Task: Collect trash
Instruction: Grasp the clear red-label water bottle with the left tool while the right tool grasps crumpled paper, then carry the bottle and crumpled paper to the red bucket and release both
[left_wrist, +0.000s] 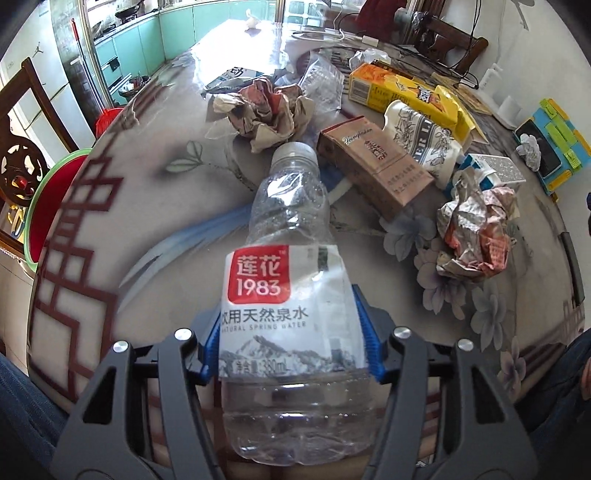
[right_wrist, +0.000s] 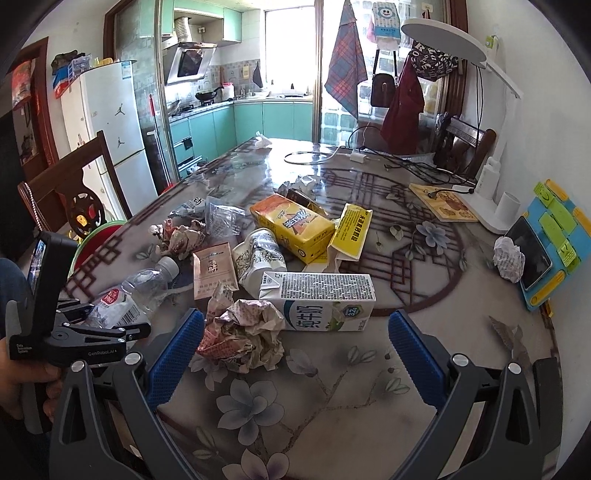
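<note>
My left gripper (left_wrist: 291, 339) is shut on an empty clear water bottle (left_wrist: 288, 258) with a red and white label, held over the table's near left edge; the bottle also shows in the right wrist view (right_wrist: 133, 291). My right gripper (right_wrist: 295, 354) is open and empty, just in front of a crumpled paper ball (right_wrist: 243, 332) and a white milk carton (right_wrist: 321, 301). More trash lies beyond: a brown box (right_wrist: 214, 269), a printed paper cup (right_wrist: 258, 254), a yellow carton (right_wrist: 291, 225), a second paper ball (right_wrist: 183, 238), a clear plastic bag (right_wrist: 221, 218).
A red bin with a green rim (left_wrist: 48, 221) stands below the table's left edge. A blue and green phone stand (right_wrist: 550, 243), a small paper wad (right_wrist: 509, 258), a white lamp (right_wrist: 491, 199) and cables (right_wrist: 406, 162) are on the right. A wooden chair (right_wrist: 77, 192) stands at the left.
</note>
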